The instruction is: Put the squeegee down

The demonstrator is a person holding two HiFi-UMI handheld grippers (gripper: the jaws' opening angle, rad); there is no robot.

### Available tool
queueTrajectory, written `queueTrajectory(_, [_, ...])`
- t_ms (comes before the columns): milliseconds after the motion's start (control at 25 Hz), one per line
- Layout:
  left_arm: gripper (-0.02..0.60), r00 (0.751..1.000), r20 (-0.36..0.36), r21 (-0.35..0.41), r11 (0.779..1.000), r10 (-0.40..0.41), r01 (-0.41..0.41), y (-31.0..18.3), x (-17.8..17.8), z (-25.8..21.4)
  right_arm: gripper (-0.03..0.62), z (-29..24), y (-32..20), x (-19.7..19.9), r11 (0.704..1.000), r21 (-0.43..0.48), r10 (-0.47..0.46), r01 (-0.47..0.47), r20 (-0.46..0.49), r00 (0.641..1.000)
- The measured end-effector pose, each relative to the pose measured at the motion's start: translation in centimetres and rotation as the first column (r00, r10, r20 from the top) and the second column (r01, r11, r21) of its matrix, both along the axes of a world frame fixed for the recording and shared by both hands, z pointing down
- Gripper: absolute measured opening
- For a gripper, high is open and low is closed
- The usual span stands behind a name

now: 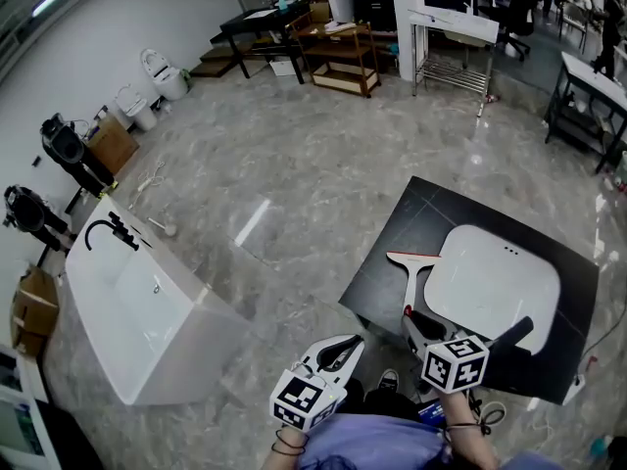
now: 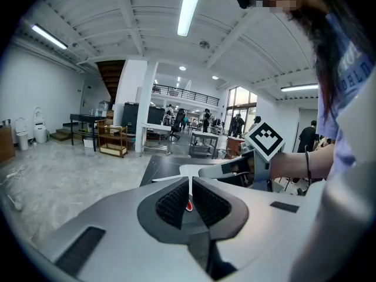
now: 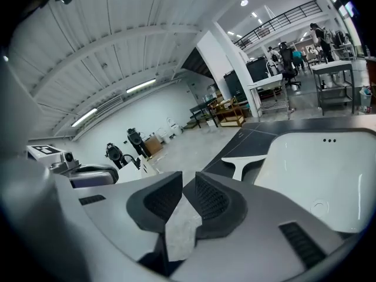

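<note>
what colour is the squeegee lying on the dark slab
The squeegee is white with a thin reddish edge along its blade; the head view shows it best.

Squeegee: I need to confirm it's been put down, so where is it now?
In the head view the squeegee lies flat on the black table, right of centre, just beside the white basin's left edge.

Nothing legible to call anywhere in these views. The left marker cube (image 1: 297, 399) and the right marker cube (image 1: 455, 362) carry only black-and-white square patterns, with no letters or digits. In the left gripper view there is pale lettering on the person's sleeve (image 2: 351, 69), but it is cut off at the edge and too blurred to read. Any print on the cardboard box (image 1: 111, 143) by the wall is too small to make out.
</note>
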State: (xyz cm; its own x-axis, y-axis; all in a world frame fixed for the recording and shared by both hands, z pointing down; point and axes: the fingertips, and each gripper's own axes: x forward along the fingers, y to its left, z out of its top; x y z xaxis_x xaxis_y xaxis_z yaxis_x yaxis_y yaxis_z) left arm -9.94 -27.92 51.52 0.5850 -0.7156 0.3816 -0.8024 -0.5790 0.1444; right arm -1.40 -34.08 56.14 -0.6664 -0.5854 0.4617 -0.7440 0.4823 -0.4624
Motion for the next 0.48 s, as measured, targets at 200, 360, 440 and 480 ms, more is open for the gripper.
queueTrajectory(200, [0.026,0.999,0.008,-0.016,0.999,-0.046,0.047,2.0,-0.6,0.5,0.066,0.1,1.4,-0.4,0.999,-0.007,-0.036,0.036,0.01,0.999])
queueTrajectory(360, [0.026,0.998,0.015,-0.007,0.998,-0.068,0.068,3.5,-1.6,0.0,0.058,-0.2,2.8,-1.8,0.998,-0.001,-0.064,0.064,0.012,0.998])
queueTrajectory(440, [0.026,0.997,0.017,-0.001,0.997,-0.08,0.08,4.5,-2.1,-0.1,0.055,-0.3,3.7,-2.6,0.997,0.003,-0.083,0.083,0.012,0.996])
queueTrajectory(480, [0.026,0.996,0.015,0.001,0.996,-0.087,0.087,5.1,-2.3,-0.2,0.054,-0.3,4.3,-2.9,0.996,0.004,-0.092,0.092,0.011,0.996])
